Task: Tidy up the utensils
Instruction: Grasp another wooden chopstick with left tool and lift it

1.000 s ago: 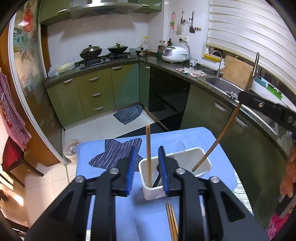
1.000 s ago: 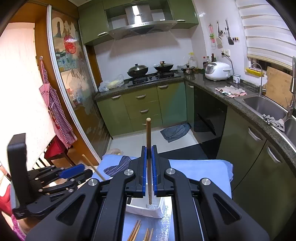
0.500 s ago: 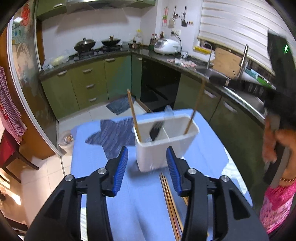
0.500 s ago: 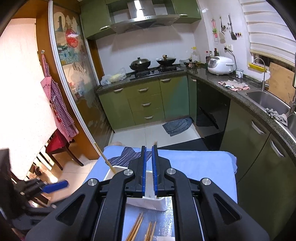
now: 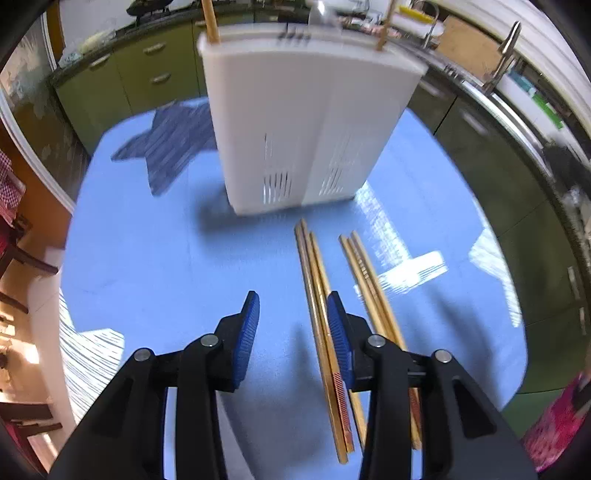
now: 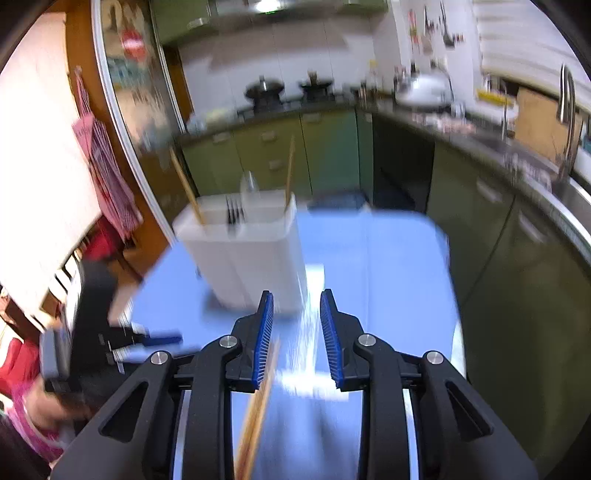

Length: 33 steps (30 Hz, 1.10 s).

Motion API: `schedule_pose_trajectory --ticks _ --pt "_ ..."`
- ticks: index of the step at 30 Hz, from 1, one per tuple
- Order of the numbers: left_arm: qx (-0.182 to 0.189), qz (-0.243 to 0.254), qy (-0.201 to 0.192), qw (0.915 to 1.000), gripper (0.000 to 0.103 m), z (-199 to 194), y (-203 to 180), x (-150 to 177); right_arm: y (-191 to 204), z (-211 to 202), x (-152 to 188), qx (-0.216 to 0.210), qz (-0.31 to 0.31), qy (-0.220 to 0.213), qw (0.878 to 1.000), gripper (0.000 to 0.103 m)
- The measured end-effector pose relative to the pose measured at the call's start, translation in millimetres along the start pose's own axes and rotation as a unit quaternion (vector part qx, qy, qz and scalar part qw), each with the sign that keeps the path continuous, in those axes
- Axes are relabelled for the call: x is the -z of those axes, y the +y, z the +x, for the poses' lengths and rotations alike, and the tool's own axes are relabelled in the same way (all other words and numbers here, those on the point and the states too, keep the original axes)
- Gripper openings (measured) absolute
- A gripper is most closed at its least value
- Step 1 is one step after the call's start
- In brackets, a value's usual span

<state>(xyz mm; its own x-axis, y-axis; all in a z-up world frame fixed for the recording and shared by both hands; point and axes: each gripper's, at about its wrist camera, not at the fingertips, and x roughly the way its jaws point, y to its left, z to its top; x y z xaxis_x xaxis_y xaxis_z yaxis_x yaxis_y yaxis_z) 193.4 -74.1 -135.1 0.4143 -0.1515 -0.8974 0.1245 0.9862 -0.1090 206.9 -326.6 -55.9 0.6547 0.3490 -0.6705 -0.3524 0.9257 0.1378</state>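
A white two-compartment utensil holder [image 5: 306,122] stands on the blue table [image 5: 147,258]; it also shows in the right wrist view [image 6: 247,254]. It holds two wooden chopsticks [image 5: 210,18], a dark fork [image 6: 232,214] and a clear spoon. Several loose chopsticks [image 5: 321,295] lie on the table in front of it. My left gripper [image 5: 291,325] is open and empty, low over the table, its right finger beside the chopsticks. My right gripper [image 6: 295,328] is open and empty, with chopsticks [image 6: 258,406] under its left finger.
A dark star-shaped mat [image 5: 170,144] lies at the table's far left. Green kitchen cabinets [image 6: 266,147] and a counter with a sink [image 6: 569,184] surround the table. My left gripper shows at the left in the right wrist view [image 6: 144,343].
Both grippers dropped low toward the table and the loose chopsticks. My right gripper let go of its chopstick in the holder and opened. My left gripper opened wider.
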Motion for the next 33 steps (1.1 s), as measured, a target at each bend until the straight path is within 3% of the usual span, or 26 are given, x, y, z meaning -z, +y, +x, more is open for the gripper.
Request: schedule_pose_trajectory --ticks 3,10,14,16,24,29,33 --pt "-0.003 -0.004 0.017 0.9998 0.028 14.9 -0.9 1.5 -6.0 19.1 34.5 -0.006 0.012 0.033 0.999 0.027" --pt "-0.009 -0.004 0.035 0.9993 0.028 32.8 -7.0 -1.8 -21.7 39.0 71.2 -0.020 0.044 0.062 0.997 0.027" --pt "-0.020 -0.002 0.045 0.9988 0.026 44.0 -10.0 -4.7 -26.2 39.8 66.1 -0.025 0.052 0.061 0.996 0.027" --pt "-0.024 -0.001 0.049 0.9985 0.024 49.5 -11.2 -6.0 -27.9 38.7 65.9 -0.029 0.056 0.058 0.996 0.033" --pt "-0.035 -0.005 0.048 0.9982 0.020 58.3 -19.3 -9.7 -27.7 37.0 60.7 -0.040 0.063 0.056 0.996 0.033" --pt "-0.044 0.005 0.048 0.9979 0.007 61.9 -28.0 -16.4 -28.4 38.9 60.3 -0.045 0.065 0.061 0.995 0.033" --pt "-0.043 0.008 0.055 0.9975 0.006 63.7 -29.2 -18.4 -30.0 38.4 59.2 -0.045 0.065 0.062 0.995 0.033"
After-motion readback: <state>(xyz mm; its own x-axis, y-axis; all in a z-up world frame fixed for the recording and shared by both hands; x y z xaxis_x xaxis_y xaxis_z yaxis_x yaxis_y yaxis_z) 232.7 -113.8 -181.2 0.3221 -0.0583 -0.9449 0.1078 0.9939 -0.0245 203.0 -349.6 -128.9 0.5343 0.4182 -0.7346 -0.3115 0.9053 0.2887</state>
